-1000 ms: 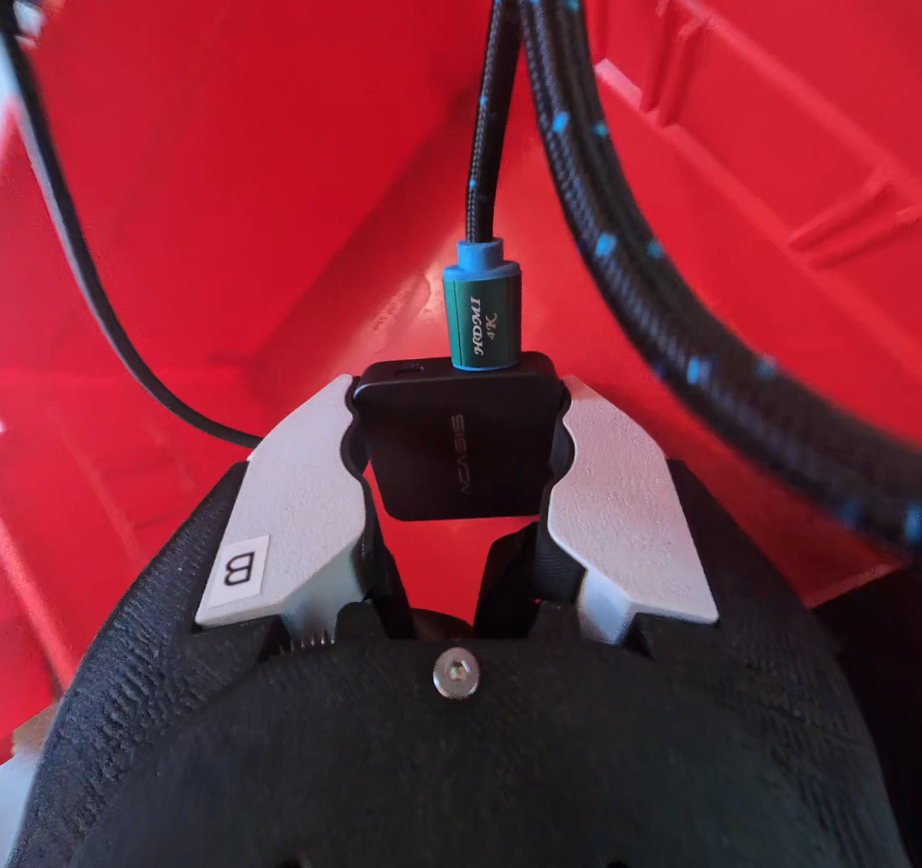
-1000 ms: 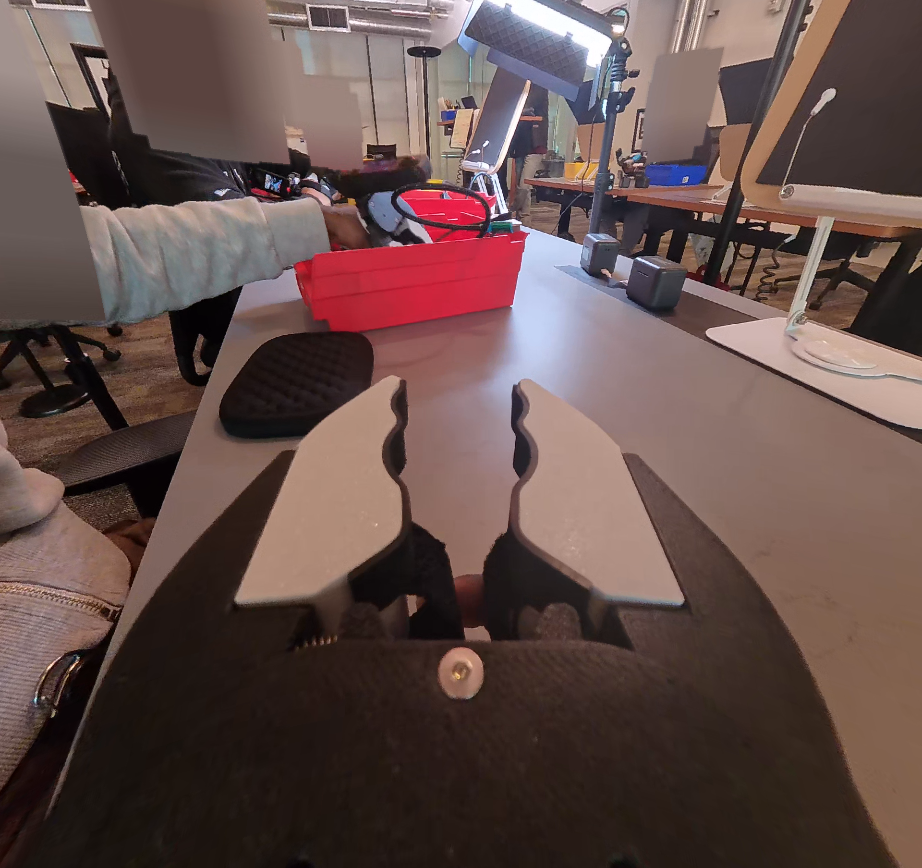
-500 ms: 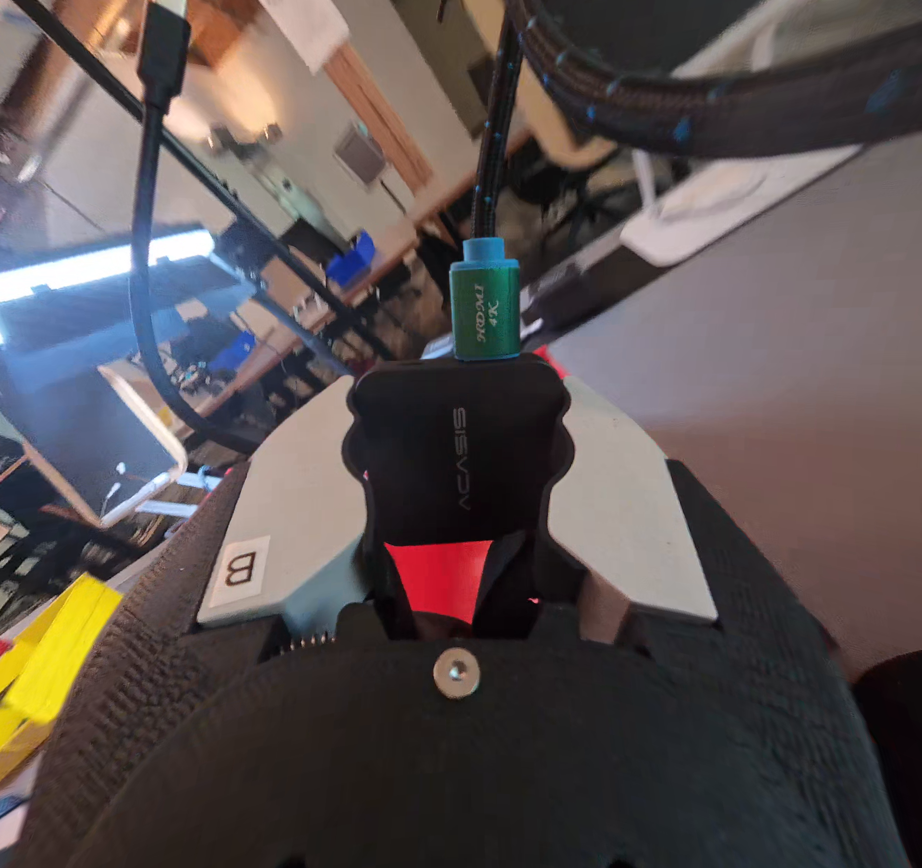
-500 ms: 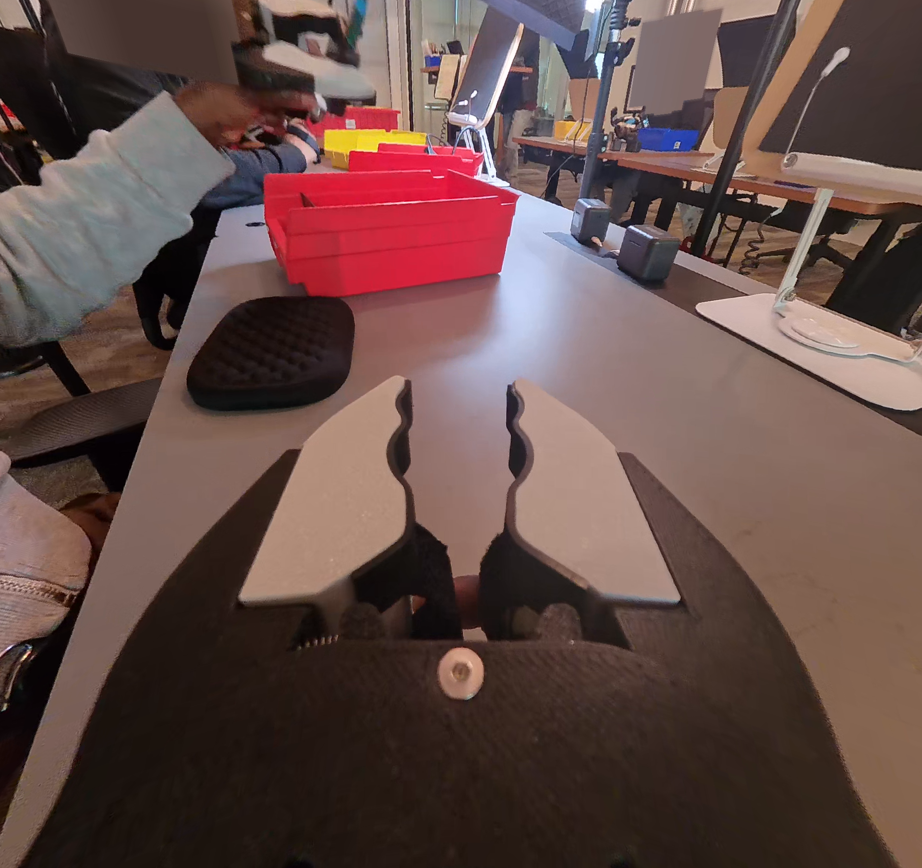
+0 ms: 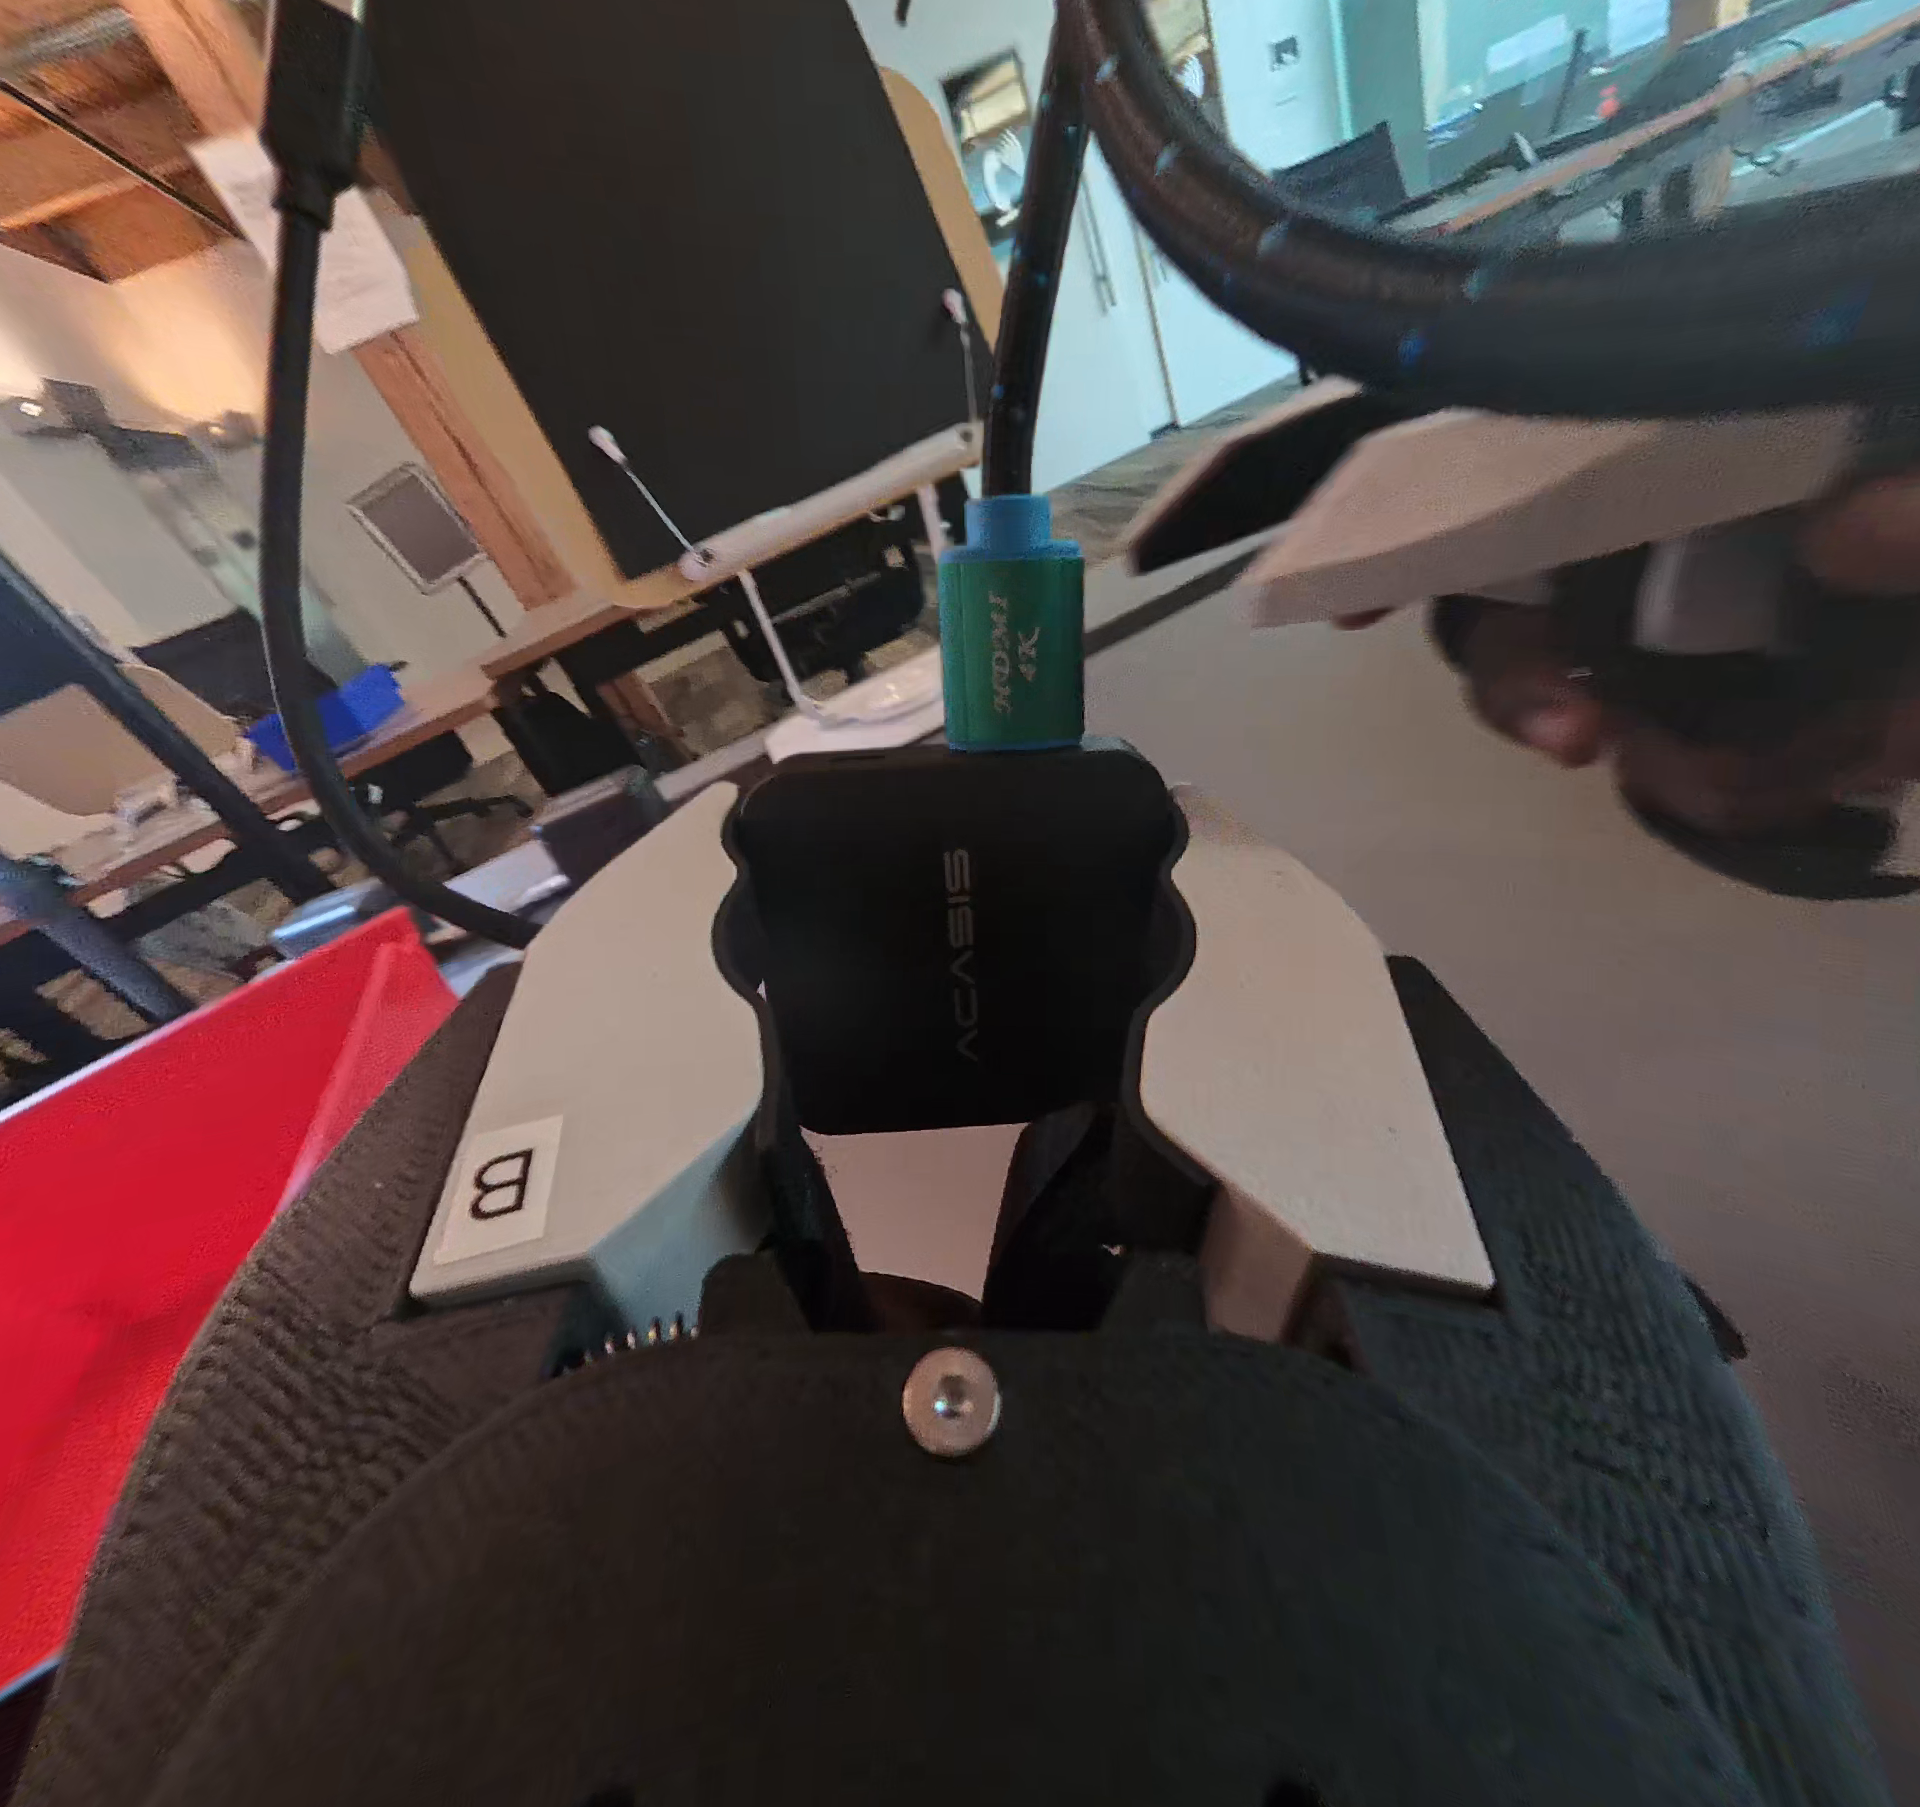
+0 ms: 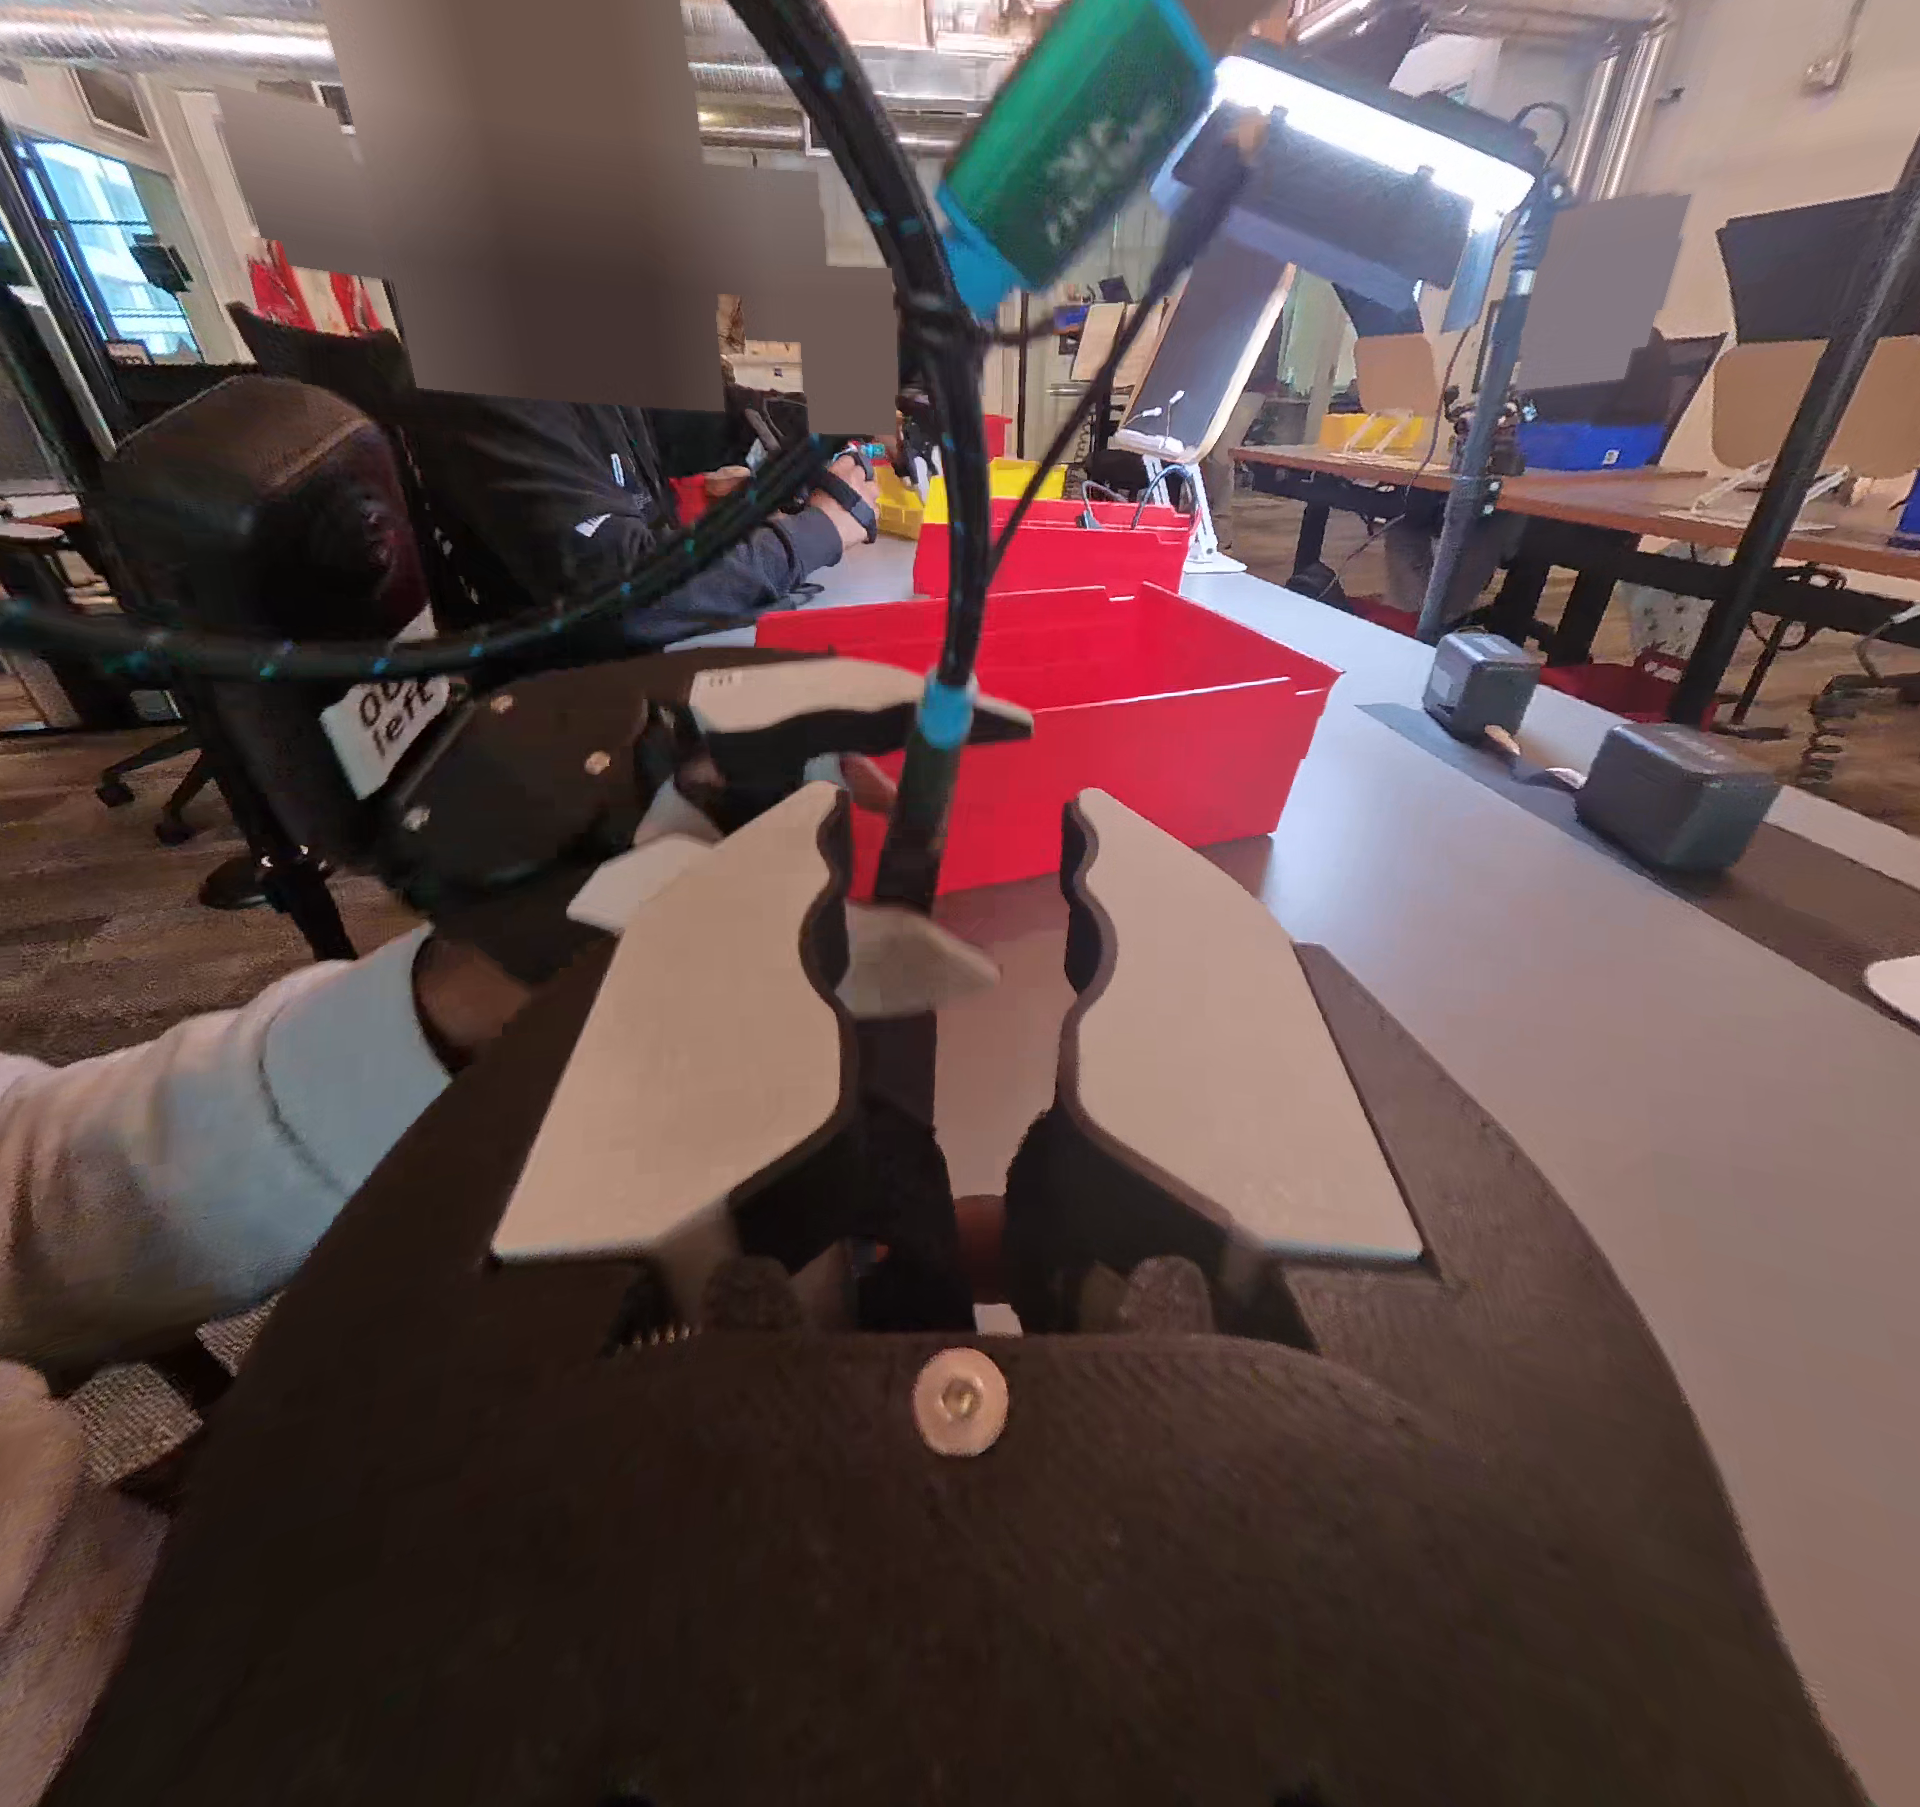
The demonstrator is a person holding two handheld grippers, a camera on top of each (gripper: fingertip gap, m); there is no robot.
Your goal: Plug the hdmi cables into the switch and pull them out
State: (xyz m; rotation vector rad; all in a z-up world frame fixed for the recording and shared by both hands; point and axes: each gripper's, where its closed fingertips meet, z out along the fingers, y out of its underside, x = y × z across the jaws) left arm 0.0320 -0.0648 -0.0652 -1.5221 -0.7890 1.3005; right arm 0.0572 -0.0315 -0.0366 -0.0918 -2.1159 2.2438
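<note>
My left gripper (image 5: 956, 822) is shut on a flat black HDMI switch (image 5: 956, 957), held in the air above the grey table (image 5: 1455, 926). A green HDMI plug (image 5: 1013, 656) on a black braided cable (image 5: 1023, 323) sits in the switch's far edge. In the right wrist view my right gripper (image 6: 951, 832) is open and empty. The switch (image 6: 904, 869) and its plug (image 6: 923, 786) show edge-on just beyond its fingertips, between the left gripper's fingers (image 6: 821, 708). The cable's other green plug (image 6: 1081, 126) dangles free at the top.
A thin black cable with a small plug (image 5: 312, 74) hangs at the left of the switch. A red bin (image 6: 1091, 718) stands on the table behind, with two grey boxes (image 6: 1673, 801) at the right. A seated person (image 6: 623, 531) is at the far side.
My left gripper has lifted the switch out of the red bin and carried it in front of the right gripper. The right gripper has risen toward it and stays open.
</note>
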